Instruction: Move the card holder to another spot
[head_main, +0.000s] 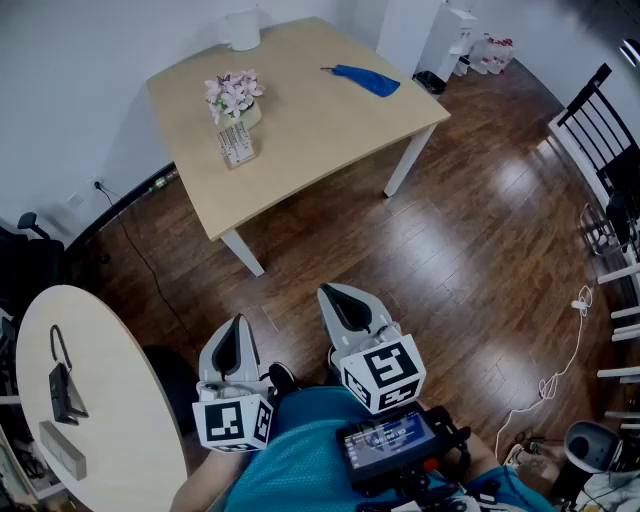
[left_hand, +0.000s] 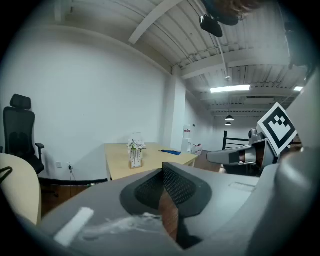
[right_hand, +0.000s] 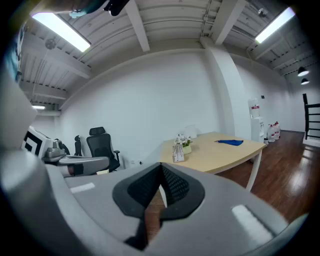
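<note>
While the left tool (head_main: 237, 325) and right tool (head_main: 335, 298) sit closed and empty near me, the card holder (head_main: 236, 145) stands on the far desk (head_main: 320, 120), left side, beside the flowers (head_main: 232, 95); I judge approach comes first; then opening one tool.

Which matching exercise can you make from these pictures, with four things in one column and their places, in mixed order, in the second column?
Things
1. card holder
2. blue cloth
3. white cylinder
4. black device

Places
A. on the round table
B. at the edge of the square table next to the wall
C. right beside the flowers
D. toward the square table's right corner

Pairs: 1-C, 2-D, 3-B, 4-A
</note>
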